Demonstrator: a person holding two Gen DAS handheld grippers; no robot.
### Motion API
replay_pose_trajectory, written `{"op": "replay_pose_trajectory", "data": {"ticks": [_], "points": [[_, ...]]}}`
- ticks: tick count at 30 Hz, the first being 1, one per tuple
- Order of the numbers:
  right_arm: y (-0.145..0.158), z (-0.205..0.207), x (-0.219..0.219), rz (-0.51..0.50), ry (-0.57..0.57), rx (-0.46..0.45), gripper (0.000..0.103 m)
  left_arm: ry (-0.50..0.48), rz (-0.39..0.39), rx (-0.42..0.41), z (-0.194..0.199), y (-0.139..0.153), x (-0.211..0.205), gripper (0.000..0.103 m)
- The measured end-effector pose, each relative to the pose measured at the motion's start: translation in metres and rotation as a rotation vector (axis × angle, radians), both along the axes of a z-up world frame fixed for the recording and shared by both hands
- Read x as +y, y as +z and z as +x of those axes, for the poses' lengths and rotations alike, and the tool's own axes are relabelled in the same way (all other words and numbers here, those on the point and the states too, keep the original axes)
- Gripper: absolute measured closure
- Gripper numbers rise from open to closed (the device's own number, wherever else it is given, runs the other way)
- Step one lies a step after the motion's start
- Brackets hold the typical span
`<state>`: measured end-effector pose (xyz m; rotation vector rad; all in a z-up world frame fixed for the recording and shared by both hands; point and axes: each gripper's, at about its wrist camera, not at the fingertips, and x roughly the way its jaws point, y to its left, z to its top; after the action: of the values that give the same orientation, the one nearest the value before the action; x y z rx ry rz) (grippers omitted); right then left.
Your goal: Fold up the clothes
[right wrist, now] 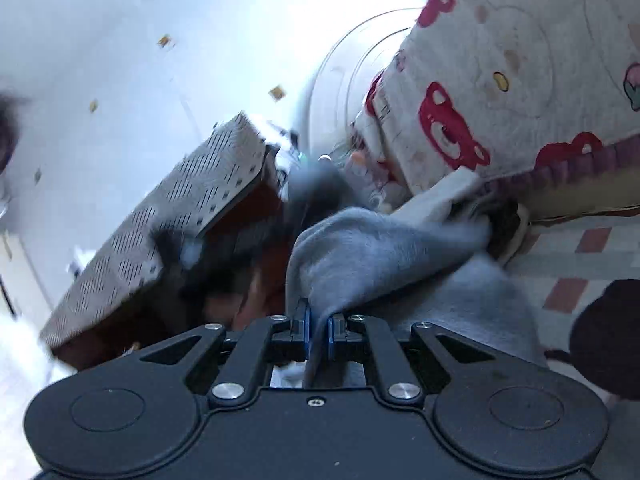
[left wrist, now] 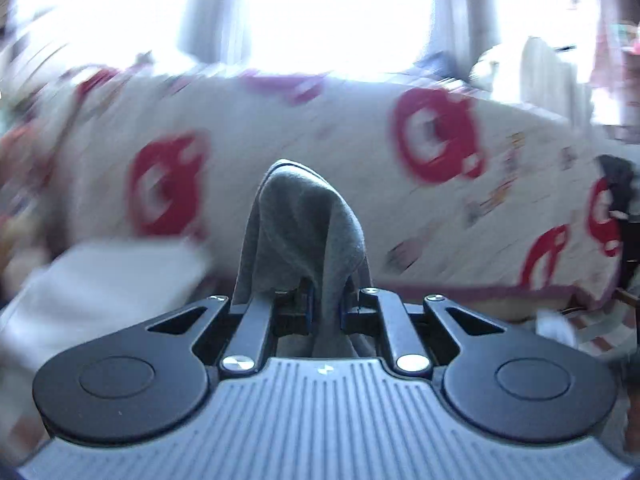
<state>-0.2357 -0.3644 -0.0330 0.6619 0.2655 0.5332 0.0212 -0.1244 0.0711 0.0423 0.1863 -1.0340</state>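
Left gripper (left wrist: 325, 308) has its jaws clenched on a fold of grey garment (left wrist: 304, 236). The cloth bunches up over the fingertips in a peaked hump and hangs down between the two fingers toward the camera. Behind it lies a cream blanket (left wrist: 320, 136) with red bear-head prints and a purple hem, heavily motion-blurred. A pale white cloth (left wrist: 104, 280) sits at lower left, too blurred to name. Bright windows (left wrist: 340, 12) blow out the top of the view.

Right gripper (right wrist: 318, 330) also has its jaws clenched on the same grey garment (right wrist: 380, 256); a thin pinch of fabric runs down between the blue pads (right wrist: 306, 326). From there the cloth stretches up and to the right, toward a white cloth edge (right wrist: 436, 196) just under the bear-print blanket (right wrist: 500, 80). The blanket fills the upper right of this view. A box with a patterned grey-and-white lid (right wrist: 168, 220) and dark red sides sits at left, tilted in frame. White wall or ceiling behind it. Checked red-and-white floor (right wrist: 580, 264) at right. A dark rounded shape (right wrist: 608, 336) at the right edge, cannot tell what.
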Motion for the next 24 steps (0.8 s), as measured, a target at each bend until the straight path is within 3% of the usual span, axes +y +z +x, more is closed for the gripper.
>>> {"op": "replay_pose_trajectory", "data": {"ticks": [2,4,6,7,8,9,10,11,13,15,18,22,24], "points": [[-0.002,-0.011,0.006,-0.052,0.043,0.053,0.092,-0.120,-0.043,-0.058,-0.010,0.012,-0.031,0.093],[-0.010,-0.017,0.013,-0.127,0.056,0.145,0.089,-0.270,-0.048,-0.057,-0.018,0.012,-0.067,0.091],[-0.024,-0.019,0.016,-0.184,0.041,0.279,0.076,-0.417,0.002,0.036,-0.022,-0.003,-0.105,0.088],[-0.032,-0.021,0.016,-0.207,0.019,0.338,0.071,-0.467,0.044,0.111,-0.024,-0.019,-0.124,0.081],[-0.037,-0.026,0.014,-0.228,-0.012,0.383,0.058,-0.512,0.104,0.183,-0.025,-0.038,-0.141,0.075],[-0.043,-0.030,0.011,-0.248,-0.042,0.429,0.048,-0.532,0.186,0.237,-0.026,-0.060,-0.156,0.061],[-0.049,-0.035,0.006,-0.268,-0.073,0.476,0.045,-0.502,0.283,0.262,-0.026,-0.083,-0.166,0.054],[-0.055,-0.039,0.001,-0.287,-0.104,0.523,0.044,-0.442,0.364,0.261,-0.025,-0.105,-0.170,0.054],[-0.065,-0.043,-0.010,-0.361,-0.147,0.629,0.044,-0.318,0.437,0.258,-0.013,-0.138,-0.159,0.054],[-0.066,-0.048,-0.027,-0.394,-0.208,0.686,0.044,-0.236,0.415,0.362,0.013,-0.157,-0.135,0.054],[-0.058,-0.060,-0.063,-0.327,-0.363,0.688,0.044,-0.164,0.334,0.541,0.051,-0.174,-0.100,0.054],[-0.052,-0.066,-0.116,-0.210,-0.596,0.629,0.044,-0.164,0.263,0.588,0.058,-0.173,-0.092,0.049],[-0.052,-0.062,-0.140,-0.160,-0.675,0.603,0.042,-0.202,0.269,0.584,0.054,-0.175,-0.099,0.047]]}}
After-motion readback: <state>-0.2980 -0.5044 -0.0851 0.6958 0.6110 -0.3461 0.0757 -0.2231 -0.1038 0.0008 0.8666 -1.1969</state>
